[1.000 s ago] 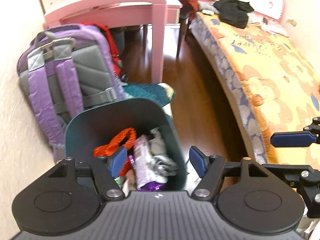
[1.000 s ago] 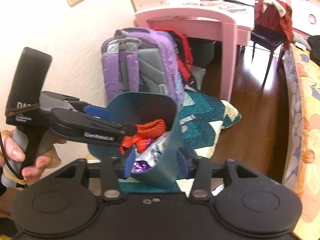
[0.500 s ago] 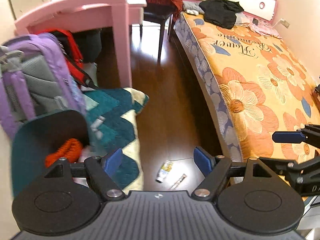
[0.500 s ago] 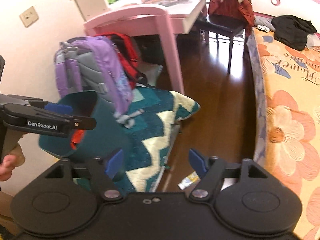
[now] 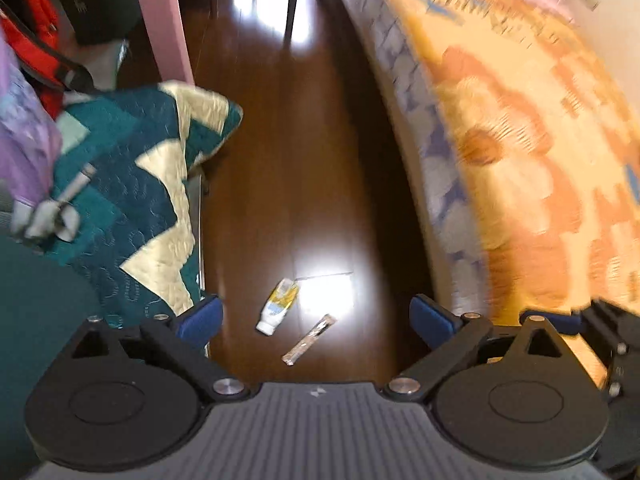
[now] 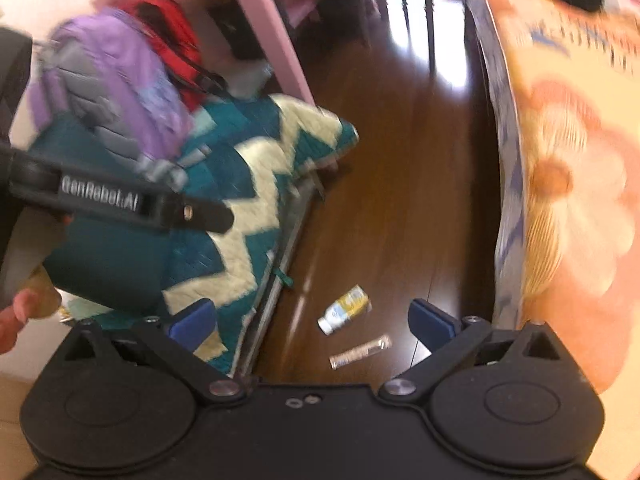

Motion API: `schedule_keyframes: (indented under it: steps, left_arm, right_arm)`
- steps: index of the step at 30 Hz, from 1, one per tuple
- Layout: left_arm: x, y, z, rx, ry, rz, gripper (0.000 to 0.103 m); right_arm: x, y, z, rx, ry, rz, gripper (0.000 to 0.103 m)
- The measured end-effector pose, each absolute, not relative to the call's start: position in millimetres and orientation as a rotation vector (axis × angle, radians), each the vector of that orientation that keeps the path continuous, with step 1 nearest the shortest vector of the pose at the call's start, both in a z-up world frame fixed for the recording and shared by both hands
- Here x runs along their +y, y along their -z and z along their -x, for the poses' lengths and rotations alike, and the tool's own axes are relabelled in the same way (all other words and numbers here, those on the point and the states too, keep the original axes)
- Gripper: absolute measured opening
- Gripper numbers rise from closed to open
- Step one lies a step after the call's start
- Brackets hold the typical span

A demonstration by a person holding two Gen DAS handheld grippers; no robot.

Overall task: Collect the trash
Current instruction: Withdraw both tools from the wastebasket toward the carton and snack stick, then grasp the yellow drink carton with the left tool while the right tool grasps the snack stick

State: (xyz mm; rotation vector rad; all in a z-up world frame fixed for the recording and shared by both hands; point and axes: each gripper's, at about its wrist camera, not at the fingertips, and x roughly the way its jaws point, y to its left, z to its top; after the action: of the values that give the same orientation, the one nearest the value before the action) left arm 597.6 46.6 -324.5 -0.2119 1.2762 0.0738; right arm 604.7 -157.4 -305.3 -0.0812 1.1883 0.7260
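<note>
A small yellow-and-white tube (image 5: 279, 306) and a thin clear wrapper stick (image 5: 308, 340) lie on the dark wood floor; both also show in the right wrist view, the tube (image 6: 345, 309) and the stick (image 6: 360, 352). My left gripper (image 5: 316, 316) is open and empty, above them. My right gripper (image 6: 312, 320) is open and empty, with both items between its fingers in view. The teal trash bin (image 6: 104, 256) sits at the left, partly behind the left gripper's arm (image 6: 120, 200); its edge shows in the left wrist view (image 5: 36, 304).
A teal and cream zigzag quilt (image 5: 140, 184) lies left of the trash. A purple backpack (image 6: 112, 80) and red bag (image 6: 172, 44) lean by the pink desk leg (image 5: 164, 20). The orange floral bed (image 5: 540, 140) runs along the right.
Both grippers swung right and down, away from the bin toward the floor between quilt and bed. The tube and wrapper stick came nearer. Both grippers stayed open.
</note>
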Motion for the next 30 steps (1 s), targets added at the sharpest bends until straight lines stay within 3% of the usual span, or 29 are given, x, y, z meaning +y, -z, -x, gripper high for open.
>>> schedule_keyframes:
  steps: [8, 16, 20, 22, 30]
  left_arm:
    - [46, 501, -649, 1.426, -0.041, 0.21, 0.1]
    - [20, 666, -674, 1.519, -0.08, -0.011, 0.1]
    - [29, 736, -675, 1.581, -0.118, -0.011, 0.1]
    - [35, 766, -676, 1.603, -0.138, -0.002, 0.1]
    - [42, 836, -676, 1.643, -0.135, -0.019, 0.1]
  right_arm:
    - [-145, 487, -605, 1.311, -0.577, 0.105, 0.101]
    - [-128, 659, -615, 1.406, -0.39, -0.009, 0.094]
    - [-108, 726, -616, 1.439, -0.341, -0.012, 0.089]
    - [-98, 757, -613, 1.474, -0.302, 0.009, 0.082]
    - [-71, 823, -604, 1.484, -0.187, 0.004, 0.075]
